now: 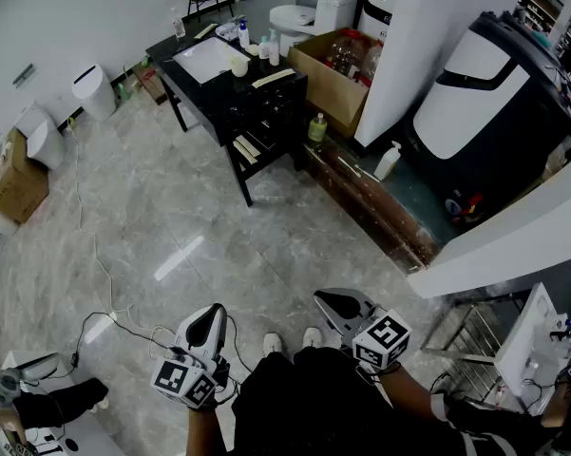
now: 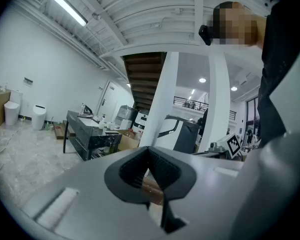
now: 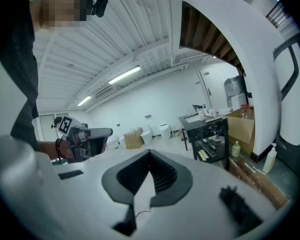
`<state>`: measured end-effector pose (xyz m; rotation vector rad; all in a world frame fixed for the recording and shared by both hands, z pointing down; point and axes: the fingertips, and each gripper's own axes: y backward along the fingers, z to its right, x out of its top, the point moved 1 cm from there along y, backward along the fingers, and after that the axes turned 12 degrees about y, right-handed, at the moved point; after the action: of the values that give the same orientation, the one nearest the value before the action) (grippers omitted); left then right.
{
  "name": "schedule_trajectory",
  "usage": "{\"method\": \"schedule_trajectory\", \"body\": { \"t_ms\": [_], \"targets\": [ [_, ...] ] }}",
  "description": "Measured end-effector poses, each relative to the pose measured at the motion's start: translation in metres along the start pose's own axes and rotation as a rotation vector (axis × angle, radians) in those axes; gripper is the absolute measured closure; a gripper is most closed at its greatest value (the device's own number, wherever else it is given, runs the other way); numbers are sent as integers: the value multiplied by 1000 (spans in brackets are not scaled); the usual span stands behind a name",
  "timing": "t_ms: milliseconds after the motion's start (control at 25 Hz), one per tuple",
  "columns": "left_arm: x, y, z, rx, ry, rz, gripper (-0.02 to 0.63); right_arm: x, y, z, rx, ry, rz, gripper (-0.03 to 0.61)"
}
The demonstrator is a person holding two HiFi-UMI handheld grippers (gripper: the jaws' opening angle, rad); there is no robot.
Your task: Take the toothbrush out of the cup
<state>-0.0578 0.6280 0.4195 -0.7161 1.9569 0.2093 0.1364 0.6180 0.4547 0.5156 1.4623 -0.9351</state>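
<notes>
Your left gripper (image 1: 207,323) and right gripper (image 1: 344,306) are clenched empty, the cup (image 1: 238,66) well apart on the table (image 1: 266,101); reach in closed and you'd likely topple it.

Table (image 1: 230,93) is far ahead across the floor (image 1: 171,217), well apart from the left gripper (image 1: 207,327) and right gripper (image 1: 340,304), which are down low on either side of the shoes (image 1: 287,342). On the table there's a basin (image 1: 207,58) to the left, what looks like a cup (image 1: 239,66) just right of it, and bottles (image 1: 268,47) behind. A cardboard box (image 1: 334,69) sits right of the table, with a toilet (image 1: 299,17) behind.
</notes>
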Motion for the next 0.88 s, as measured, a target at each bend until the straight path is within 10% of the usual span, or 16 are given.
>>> {"method": "schedule_trajectory", "body": {
  "t_ms": [880],
  "targets": [
    [-6,-57,7,36,3,13,604,-13,-14,62,55,-13,8,566]
  ]
}}
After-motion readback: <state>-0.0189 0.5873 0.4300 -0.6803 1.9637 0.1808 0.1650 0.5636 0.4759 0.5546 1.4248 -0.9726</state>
